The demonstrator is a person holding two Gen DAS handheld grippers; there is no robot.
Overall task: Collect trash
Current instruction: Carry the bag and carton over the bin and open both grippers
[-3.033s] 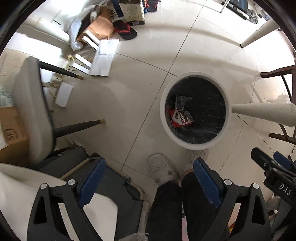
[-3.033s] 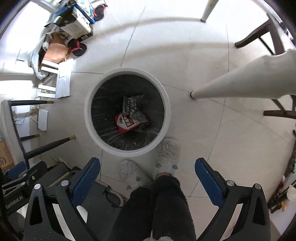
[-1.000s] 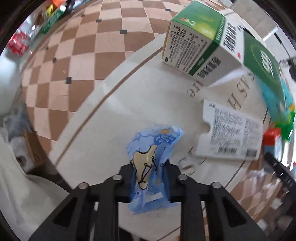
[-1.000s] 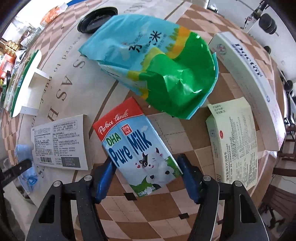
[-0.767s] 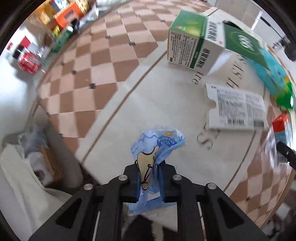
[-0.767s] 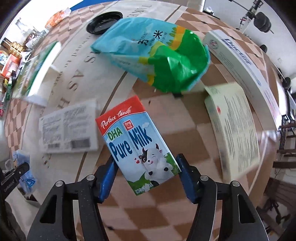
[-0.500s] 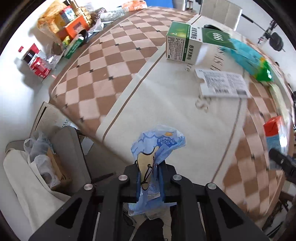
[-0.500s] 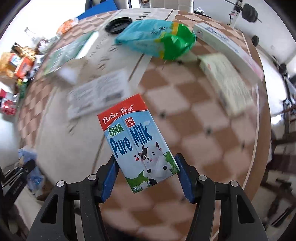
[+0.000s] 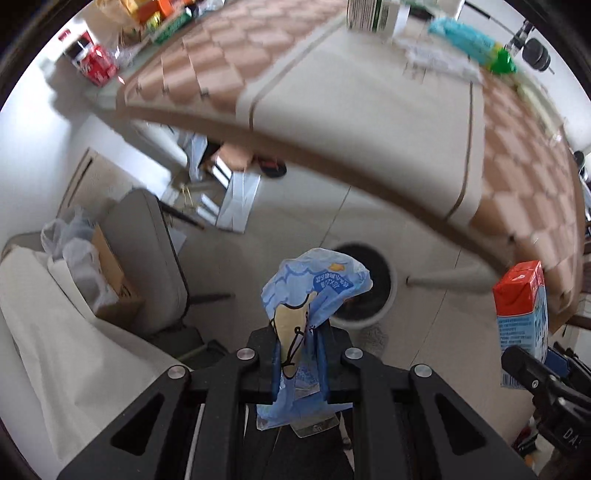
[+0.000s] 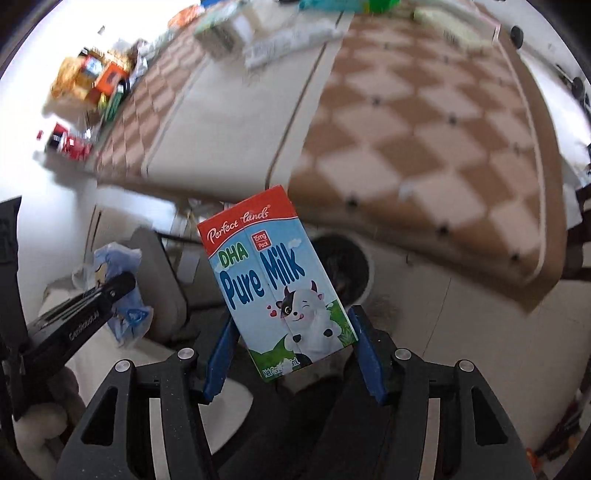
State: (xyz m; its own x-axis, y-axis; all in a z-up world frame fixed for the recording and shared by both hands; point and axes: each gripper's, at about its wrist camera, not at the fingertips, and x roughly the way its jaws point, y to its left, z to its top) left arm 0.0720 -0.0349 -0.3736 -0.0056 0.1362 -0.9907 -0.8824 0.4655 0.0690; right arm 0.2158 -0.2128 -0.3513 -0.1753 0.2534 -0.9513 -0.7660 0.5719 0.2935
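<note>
My left gripper point(image 9: 299, 347) is shut on a crumpled blue wrapper point(image 9: 314, 291) and holds it in the air above the floor. The white round bin point(image 9: 384, 291) with a dark inside stands on the floor just beyond the wrapper, partly hidden by it. My right gripper point(image 10: 291, 332) is shut on a blue and red Pure Milk carton point(image 10: 273, 280), held tilted off the table. The carton also shows in the left wrist view point(image 9: 521, 317). The bin point(image 10: 354, 269) sits behind the carton in the right wrist view. The wrapper point(image 10: 122, 291) and left gripper show at the left there.
The checkered table point(image 9: 369, 110) is above and behind, with a green box point(image 9: 373, 14), a teal and green bag point(image 9: 469, 44) and papers on it. A grey chair point(image 9: 147, 258) and a cardboard box point(image 9: 110, 280) stand left. A table leg point(image 9: 450, 277) runs beside the bin.
Both grippers have pulled back off the table with their loads and now point down toward the floor. The bin has come into both views.
</note>
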